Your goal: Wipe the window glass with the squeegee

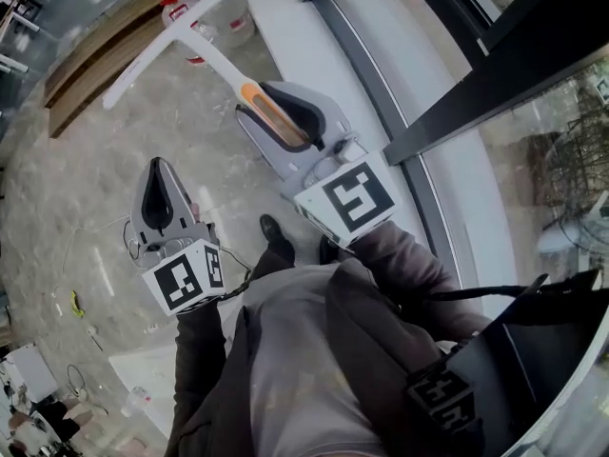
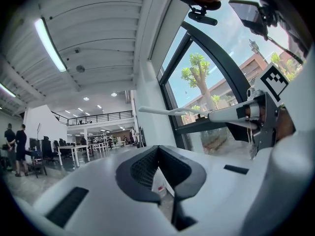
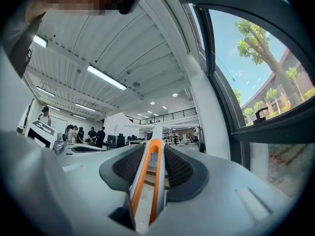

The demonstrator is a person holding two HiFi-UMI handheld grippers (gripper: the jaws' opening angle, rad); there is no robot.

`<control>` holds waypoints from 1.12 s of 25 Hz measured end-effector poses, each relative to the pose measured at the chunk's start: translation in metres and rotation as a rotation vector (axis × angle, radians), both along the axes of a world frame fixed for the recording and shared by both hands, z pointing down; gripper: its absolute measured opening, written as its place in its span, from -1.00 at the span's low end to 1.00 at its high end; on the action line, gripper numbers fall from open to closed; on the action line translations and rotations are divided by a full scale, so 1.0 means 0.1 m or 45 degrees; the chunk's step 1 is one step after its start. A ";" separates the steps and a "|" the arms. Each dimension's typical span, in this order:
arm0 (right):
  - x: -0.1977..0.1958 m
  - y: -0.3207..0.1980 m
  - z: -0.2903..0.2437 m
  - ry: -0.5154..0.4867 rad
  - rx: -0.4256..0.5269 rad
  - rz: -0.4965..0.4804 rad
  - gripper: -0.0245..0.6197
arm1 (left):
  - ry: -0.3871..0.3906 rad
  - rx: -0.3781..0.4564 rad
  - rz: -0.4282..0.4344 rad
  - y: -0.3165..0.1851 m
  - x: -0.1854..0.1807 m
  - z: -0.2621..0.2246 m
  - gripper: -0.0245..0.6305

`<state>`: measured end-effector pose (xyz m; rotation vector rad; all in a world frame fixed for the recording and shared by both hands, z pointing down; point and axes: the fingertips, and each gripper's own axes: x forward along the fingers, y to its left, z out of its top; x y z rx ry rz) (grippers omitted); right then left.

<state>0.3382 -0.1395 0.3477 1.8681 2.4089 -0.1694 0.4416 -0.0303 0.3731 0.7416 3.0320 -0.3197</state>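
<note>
- Both jaws of the right gripper (image 3: pixel 151 155) are clamped on the squeegee (image 3: pixel 142 181), holding it by its orange-and-white handle.
- Nothing sits in the left gripper (image 2: pixel 157 154); its jaws are together and it hangs idle.
- Its blade (image 1: pixel 176 34) points out over the floor, well apart from the window glass (image 1: pixel 557 150).
- Judged step: bringing the tool to the pane. The next move calls for swinging the blade round and laying it flat against the glass.

Left of the white sill (image 1: pixel 285 36): open floor (image 1: pixel 86 179), wide passage, crossed by the squeegee (image 1: pixel 211 53). At the sill's far end: containers (image 1: pixel 190 3). Right of the sill: dark frame bar (image 1: pixel 495 84) across the glass (image 1: pixel 547 150).
</note>
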 end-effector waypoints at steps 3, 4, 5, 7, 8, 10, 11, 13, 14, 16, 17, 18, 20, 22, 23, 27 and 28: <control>-0.16 0.26 0.02 -0.013 0.020 0.002 -0.51 | -0.010 0.038 -0.005 0.31 -0.16 0.08 -0.92; -0.23 0.35 0.03 -0.014 0.027 0.007 -0.51 | -0.015 0.050 -0.005 0.42 -0.23 0.11 -0.92; -0.31 0.45 0.04 -0.012 0.033 0.014 -0.51 | -0.019 0.061 -0.008 0.55 -0.31 0.13 -0.92; -0.49 0.62 0.05 -0.009 0.036 0.038 -0.51 | -0.033 0.079 -0.018 0.84 -0.47 0.16 -0.92; -0.59 0.70 0.04 -0.008 0.032 0.055 -0.51 | -0.039 0.087 -0.022 1.00 -0.56 0.17 -0.92; -0.78 0.89 0.01 -0.016 0.025 0.096 -0.51 | -0.048 0.096 -0.021 1.33 -0.73 0.15 -0.92; -0.86 1.00 -0.01 -0.024 0.027 0.116 -0.51 | -0.054 0.098 -0.016 1.50 -0.82 0.13 -0.92; -0.98 1.22 -0.05 -0.035 0.040 0.152 -0.51 | -0.073 0.098 0.010 1.81 -0.98 0.08 -0.92; -1.02 1.32 -0.06 -0.037 0.047 0.171 -0.51 | -0.080 0.096 0.032 1.93 -1.06 0.05 -0.92; -1.11 1.47 -0.09 -0.040 0.053 0.219 -0.51 | -0.084 0.097 0.089 2.11 -1.26 0.03 -0.92; -1.16 1.52 -0.11 -0.044 0.054 0.244 -0.51 | -0.083 0.102 0.120 2.18 -1.38 0.03 -0.92; -1.23 1.55 -0.14 -0.049 0.055 0.269 -0.51 | -0.081 0.107 0.153 2.22 -1.52 0.03 -0.92; -1.35 1.56 -0.20 -0.066 0.057 0.319 -0.51 | -0.078 0.106 0.219 2.24 -1.79 0.00 -0.92; -1.47 1.52 -0.26 -0.071 0.055 0.366 -0.51 | -0.087 0.104 0.283 2.21 -2.05 -0.02 -0.92; -1.53 1.50 -0.28 -0.071 0.055 0.389 -0.51 | -0.096 0.104 0.314 2.19 -2.19 -0.04 -0.92; -1.86 1.46 -0.27 -0.082 0.072 0.472 -0.51 | -0.110 0.083 0.414 2.13 -2.67 -0.15 -0.92; -1.94 1.49 -0.26 -0.077 0.071 0.479 -0.51 | -0.107 0.081 0.424 2.15 -2.75 -0.15 -0.92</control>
